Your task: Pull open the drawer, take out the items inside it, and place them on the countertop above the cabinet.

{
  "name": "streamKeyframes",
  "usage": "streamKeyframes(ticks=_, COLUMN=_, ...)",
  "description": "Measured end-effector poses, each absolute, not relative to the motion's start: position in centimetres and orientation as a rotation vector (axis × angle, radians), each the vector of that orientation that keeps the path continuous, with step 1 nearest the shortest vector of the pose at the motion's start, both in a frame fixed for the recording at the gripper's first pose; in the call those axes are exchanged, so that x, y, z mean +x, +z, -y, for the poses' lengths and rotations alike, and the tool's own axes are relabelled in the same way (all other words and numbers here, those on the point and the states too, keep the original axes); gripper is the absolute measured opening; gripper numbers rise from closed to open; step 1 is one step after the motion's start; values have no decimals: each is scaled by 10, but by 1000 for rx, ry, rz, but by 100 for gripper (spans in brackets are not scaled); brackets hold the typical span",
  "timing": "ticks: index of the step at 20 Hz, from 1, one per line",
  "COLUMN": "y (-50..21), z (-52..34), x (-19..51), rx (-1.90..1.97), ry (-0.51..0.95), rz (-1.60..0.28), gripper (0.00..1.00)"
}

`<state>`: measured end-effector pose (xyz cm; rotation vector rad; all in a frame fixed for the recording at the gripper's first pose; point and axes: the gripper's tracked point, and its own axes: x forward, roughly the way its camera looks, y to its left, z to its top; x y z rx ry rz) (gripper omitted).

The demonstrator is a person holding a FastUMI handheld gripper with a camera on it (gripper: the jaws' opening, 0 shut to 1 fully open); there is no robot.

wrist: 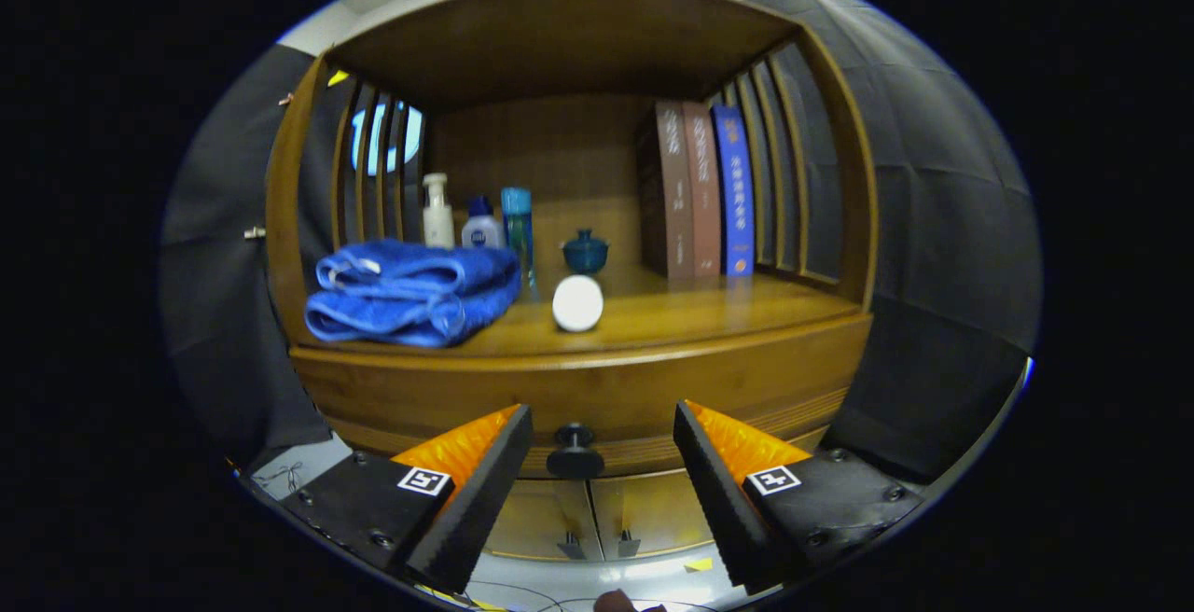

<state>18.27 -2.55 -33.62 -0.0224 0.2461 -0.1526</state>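
Hand-held gripper (pixel 602 477): fingers spread wide, nothing between them but air. The dark round drawer knob (pixel 575 451) sits in the gap, centred, just ahead of the tips, touching neither finger.

Drawer (pixel 597 397): front flush with the cabinet face, closed. Contents hidden. Below it, two small cabinet doors (pixel 590 517) with their own handles.

Bench (pixel 690 313) above the drawer: folded blue towel (pixel 415 292) on the left near the front edge; a white round item (pixel 577 303) near the middle, just right of the towel. Behind: a white pump bottle (pixel 437 212), a small blue-capped bottle (pixel 481 225), a tall teal bottle (pixel 518 225), a small blue lidded bowl (pixel 585 252), and three upright books (pixel 704 187) on the right.

Judgement: a closed drawer with items on the bench fits either a drawer yet to be pulled, or one emptied and pushed back. Cannot say which; whether the towel or the white item came from the drawer is not shown.

Risks, if the knob is to be gripped:
- Knob small and round; an off-centre closing would let it slip out sideways.
- A pull angled away from the drawer's run could bind the drawer or peel the fingers off the knob.
- The white item looks able to roll and lies near the front edge; a jolt to the cabinet could send it off.
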Motion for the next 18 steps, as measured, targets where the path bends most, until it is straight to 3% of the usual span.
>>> streamKeyframes(ticks=11, y=-87, z=-9, x=92, rx=-92, ry=-94, rz=14, gripper=99)
streamKeyframes(ticks=18, y=-50, z=-31, x=45, rx=-38, ry=-36, rz=2, gripper=99)
